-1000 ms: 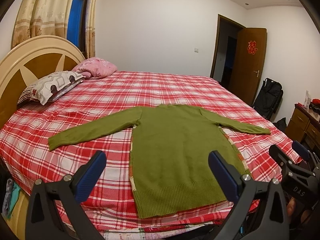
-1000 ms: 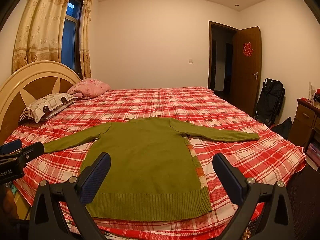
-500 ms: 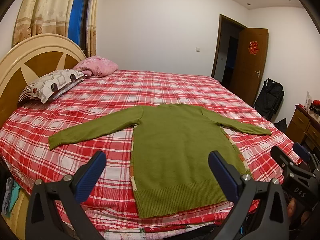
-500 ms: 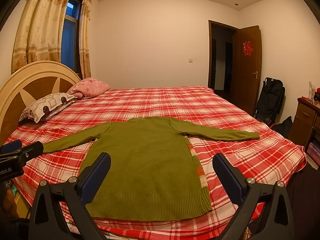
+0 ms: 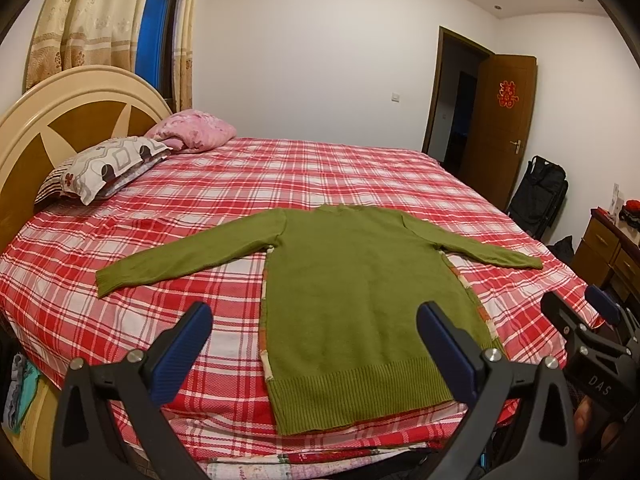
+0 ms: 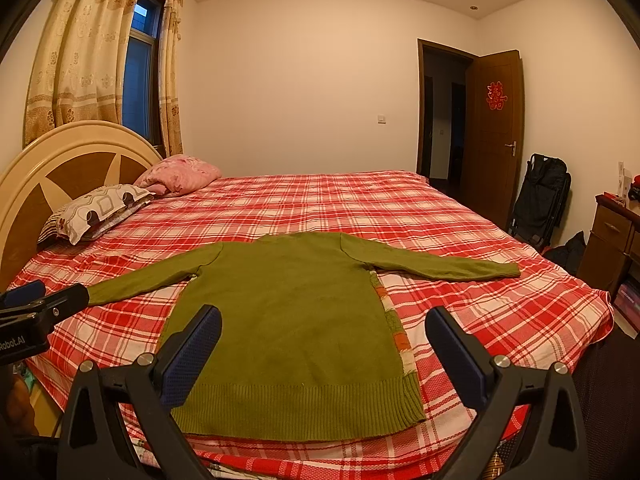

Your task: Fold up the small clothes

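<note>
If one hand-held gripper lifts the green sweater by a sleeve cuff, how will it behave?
The sweater looks like soft knit lying flat on the bed, so it would probably drape limply, not hold shape. A cuff pinch would likely trail the body behind. Its ribbed texture suggests it won't slip easily.

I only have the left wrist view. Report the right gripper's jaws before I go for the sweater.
Observer: The right gripper has its jaws wide open with nothing between them, facing the green sweater.
Operator: Now check the hem corner that my own finger hides.
Observer: The hem's right corner lies flat on the plaid bed, near its front edge.
</note>
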`<action>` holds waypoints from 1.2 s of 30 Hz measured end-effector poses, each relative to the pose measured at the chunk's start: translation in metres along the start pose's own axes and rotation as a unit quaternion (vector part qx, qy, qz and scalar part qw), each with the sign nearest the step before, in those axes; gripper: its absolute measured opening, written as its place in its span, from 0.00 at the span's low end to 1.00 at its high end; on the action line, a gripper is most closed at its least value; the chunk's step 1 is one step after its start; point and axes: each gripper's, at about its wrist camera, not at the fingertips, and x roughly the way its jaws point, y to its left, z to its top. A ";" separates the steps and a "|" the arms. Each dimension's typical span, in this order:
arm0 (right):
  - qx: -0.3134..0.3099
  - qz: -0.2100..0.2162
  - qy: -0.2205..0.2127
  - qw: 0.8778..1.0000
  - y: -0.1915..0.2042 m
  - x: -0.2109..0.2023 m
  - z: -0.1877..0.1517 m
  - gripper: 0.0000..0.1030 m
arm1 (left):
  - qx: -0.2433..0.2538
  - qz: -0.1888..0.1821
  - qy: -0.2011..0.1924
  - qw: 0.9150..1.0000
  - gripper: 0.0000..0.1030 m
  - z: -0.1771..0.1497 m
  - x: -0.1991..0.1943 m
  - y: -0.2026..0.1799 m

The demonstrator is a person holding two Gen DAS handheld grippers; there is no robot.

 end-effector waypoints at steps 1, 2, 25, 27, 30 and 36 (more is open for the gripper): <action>0.000 -0.001 0.000 1.000 0.000 0.000 0.000 0.99 | 0.000 0.000 0.000 1.000 1.00 0.000 0.000 0.000; 0.000 -0.001 0.000 1.000 0.000 0.000 0.000 0.99 | 0.000 0.000 0.000 1.000 1.00 -0.001 0.000 0.000; 0.001 0.004 0.012 1.000 0.004 0.006 -0.003 0.99 | -0.003 -0.002 0.014 1.000 1.00 -0.003 0.006 0.001; 0.002 0.005 0.015 1.000 0.003 0.007 -0.003 0.99 | -0.003 -0.004 0.018 1.000 1.00 -0.003 0.009 0.002; 0.007 0.012 0.026 1.000 -0.002 0.015 -0.005 0.99 | -0.010 -0.005 0.027 1.000 1.00 -0.001 0.017 0.007; 0.044 0.029 0.060 0.997 -0.034 0.050 -0.010 0.99 | -0.023 0.013 0.041 0.999 1.00 0.010 0.045 0.033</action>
